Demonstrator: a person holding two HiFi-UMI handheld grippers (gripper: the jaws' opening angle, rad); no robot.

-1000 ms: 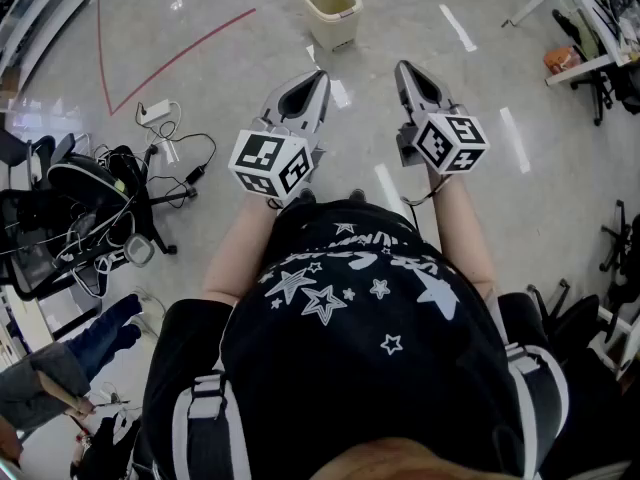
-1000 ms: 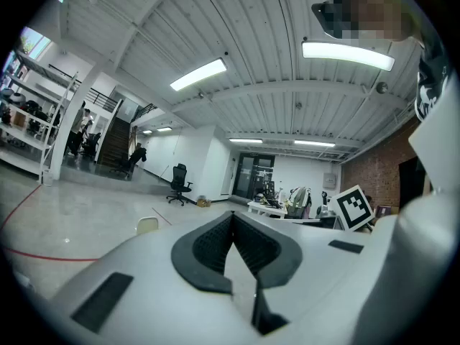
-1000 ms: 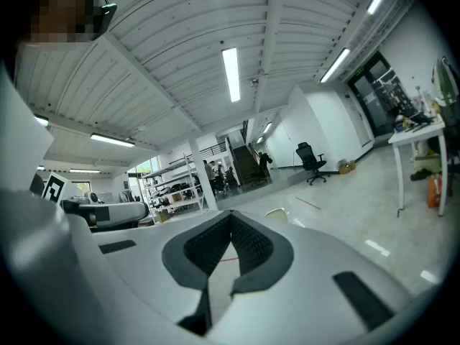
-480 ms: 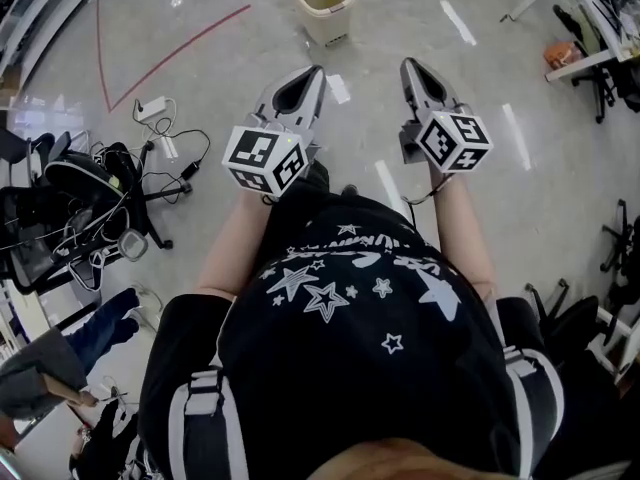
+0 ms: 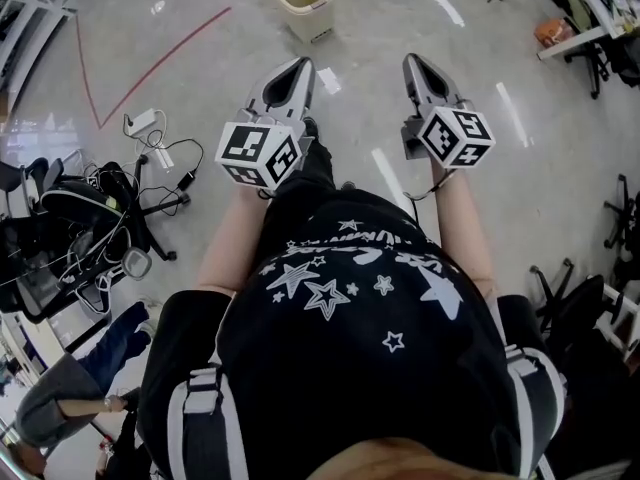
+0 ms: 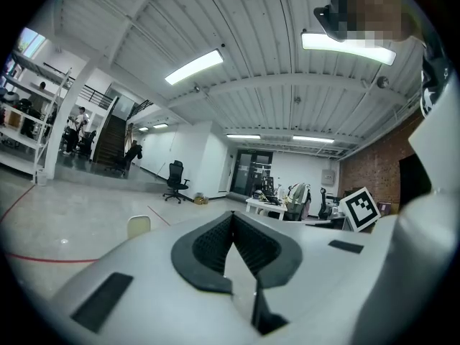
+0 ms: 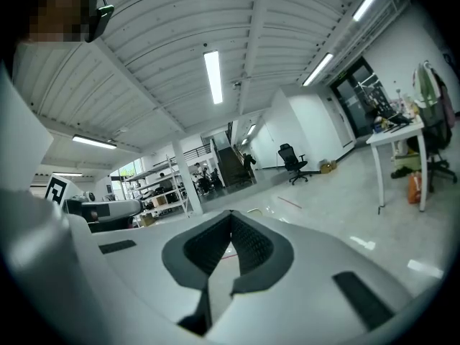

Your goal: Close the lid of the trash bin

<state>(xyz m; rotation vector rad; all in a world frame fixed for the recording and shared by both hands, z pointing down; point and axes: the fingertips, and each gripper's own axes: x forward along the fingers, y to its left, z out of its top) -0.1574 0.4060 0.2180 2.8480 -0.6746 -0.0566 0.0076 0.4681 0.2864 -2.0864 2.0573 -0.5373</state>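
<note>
Head camera stares steeply down onto the floor point(image 5: 380, 28), while cameras on the left tool point(image 5: 297, 65) and right tool point(image 5: 414, 61) sit close behind their jaws, looking level across that same floor.

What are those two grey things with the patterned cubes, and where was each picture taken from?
They are hand-held tongs; a person holds one pair in each hand, no robot arm. The head view looks down from a camera on the person's head: left tongs, right tongs, each with a marker cube that is part of the tool. The two gripper views come from cameras riding on the tongs, looking along the jaws; both pairs are shut and hold nothing. Ahead on the floor stands a cream trash bin, its top apparently open.
</note>
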